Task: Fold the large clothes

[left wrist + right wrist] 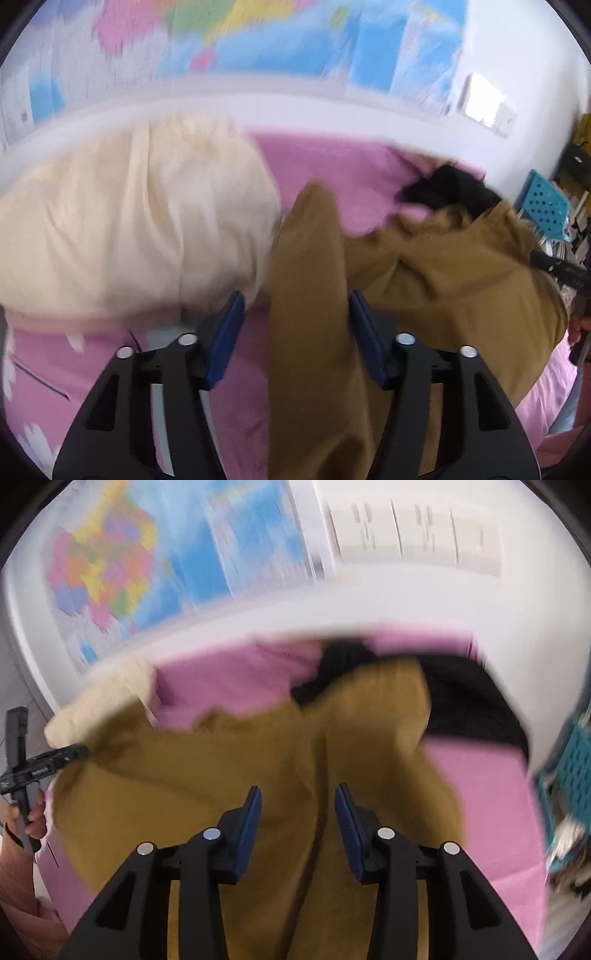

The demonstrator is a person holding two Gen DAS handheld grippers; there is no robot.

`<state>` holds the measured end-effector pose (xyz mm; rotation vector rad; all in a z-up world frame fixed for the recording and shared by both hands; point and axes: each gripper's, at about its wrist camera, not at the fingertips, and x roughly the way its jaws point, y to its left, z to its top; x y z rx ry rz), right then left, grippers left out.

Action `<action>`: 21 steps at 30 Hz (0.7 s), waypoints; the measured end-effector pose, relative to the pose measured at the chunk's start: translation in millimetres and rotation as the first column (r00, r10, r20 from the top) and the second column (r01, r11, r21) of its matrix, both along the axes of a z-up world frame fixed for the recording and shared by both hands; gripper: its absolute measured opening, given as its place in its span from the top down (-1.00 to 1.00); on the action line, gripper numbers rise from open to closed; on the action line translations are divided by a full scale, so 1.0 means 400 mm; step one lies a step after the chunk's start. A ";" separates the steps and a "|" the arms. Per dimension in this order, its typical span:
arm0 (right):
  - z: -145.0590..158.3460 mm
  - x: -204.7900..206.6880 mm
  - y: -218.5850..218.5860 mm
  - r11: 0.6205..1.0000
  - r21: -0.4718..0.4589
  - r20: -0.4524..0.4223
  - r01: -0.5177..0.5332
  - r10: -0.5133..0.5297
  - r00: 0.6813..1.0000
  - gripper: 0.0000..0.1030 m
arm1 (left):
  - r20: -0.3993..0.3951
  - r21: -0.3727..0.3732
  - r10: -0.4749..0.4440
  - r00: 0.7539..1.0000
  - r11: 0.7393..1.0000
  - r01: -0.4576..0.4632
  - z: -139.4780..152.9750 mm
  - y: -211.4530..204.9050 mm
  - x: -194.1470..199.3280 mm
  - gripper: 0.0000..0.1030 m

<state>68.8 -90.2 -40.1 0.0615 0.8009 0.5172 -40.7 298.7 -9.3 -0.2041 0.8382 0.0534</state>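
Note:
A mustard-brown garment (424,280) lies crumpled on a pink bed sheet (332,173); it also fills the middle of the right wrist view (258,768). My left gripper (297,306) is open, its blue pads either side of a long brown fold that runs between them. My right gripper (298,801) is open above the brown cloth, touching nothing. The left gripper shows at the left edge of the right wrist view (70,755), at the garment's edge. The right gripper shows at the right edge of the left wrist view (554,264). Both views are blurred.
A cream garment (129,221) lies on the left of the bed and a black garment (450,188) at the back right. A map poster (147,565) hangs on the white wall behind. A teal perforated basket (546,203) stands off the bed's right side.

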 end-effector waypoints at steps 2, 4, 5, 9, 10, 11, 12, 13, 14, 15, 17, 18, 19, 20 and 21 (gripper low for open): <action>-0.040 0.021 -0.016 0.997 0.068 -0.071 0.021 -0.016 0.997 0.20 | -0.081 -0.044 0.048 0.996 0.998 -0.052 -0.047 0.029 -0.002 -0.09; -0.010 -0.009 -0.044 0.990 0.128 -0.069 0.050 -0.041 0.997 0.00 | -0.045 -0.072 0.090 0.995 0.993 -0.093 -0.035 0.037 -0.041 -0.18; 0.011 -0.038 -0.070 0.980 0.190 -0.065 0.054 -0.042 0.997 -0.13 | -0.018 -0.075 0.102 0.995 0.992 -0.103 -0.020 0.035 -0.070 -0.19; 0.046 -0.179 -0.147 0.902 0.426 -0.054 -0.077 0.111 0.992 -0.41 | 0.129 -0.121 0.040 0.991 0.992 -0.024 0.050 0.001 -0.242 -0.37; 0.033 -0.217 -0.161 0.869 0.479 -0.075 -0.119 0.176 0.982 -0.46 | 0.136 -0.122 0.018 0.991 0.992 -0.001 0.054 -0.011 -0.264 -0.37; 0.018 -0.241 -0.166 0.850 0.510 -0.103 -0.133 0.213 0.972 -0.46 | 0.146 -0.148 -0.031 0.989 0.988 0.052 0.054 -0.029 -0.299 -0.37; 0.001 -0.261 -0.170 0.837 0.531 -0.130 -0.135 0.237 0.963 -0.46 | 0.148 -0.181 -0.070 0.987 0.979 0.097 0.049 -0.044 -0.319 -0.37; -0.028 -0.281 -0.167 0.824 0.552 -0.164 -0.132 0.263 0.951 -0.47 | 0.145 -0.197 -0.100 0.984 0.972 0.128 0.045 -0.060 -0.327 -0.37; -0.052 -0.288 -0.161 0.817 0.563 -0.198 -0.125 0.280 0.940 -0.47 | 0.141 -0.214 -0.131 0.981 0.964 0.159 0.034 -0.079 -0.337 -0.37; -0.087 -0.292 -0.154 0.812 0.577 -0.244 -0.091 0.277 0.929 -0.47 | 0.135 -0.232 -0.153 0.979 0.956 0.182 0.024 -0.094 -0.339 -0.37; -0.135 -0.274 -0.139 0.801 0.599 -0.304 -0.021 0.251 0.919 -0.48 | 0.118 -0.291 -0.207 0.971 0.928 0.233 -0.005 -0.125 -0.333 -0.37; -0.159 -0.255 -0.134 0.786 0.617 -0.327 0.027 0.225 0.918 -0.49 | 0.107 -0.314 -0.230 0.967 0.915 0.253 -0.022 -0.145 -0.326 -0.37; -0.169 -0.248 -0.130 0.781 0.622 -0.339 0.055 0.205 0.918 -0.57 | 0.090 -0.326 -0.246 0.965 0.908 0.262 -0.042 -0.163 -0.316 -0.37; -0.181 -0.228 -0.121 0.774 0.627 -0.355 0.088 0.184 0.917 -0.56 | 0.074 -0.344 -0.253 0.965 0.902 0.262 -0.058 -0.173 -0.309 -0.37; -0.181 -0.214 -0.113 0.763 0.638 -0.345 0.105 0.161 0.925 -0.58 | 0.055 -0.386 -0.267 0.962 0.883 0.267 -0.081 -0.185 -0.294 -0.37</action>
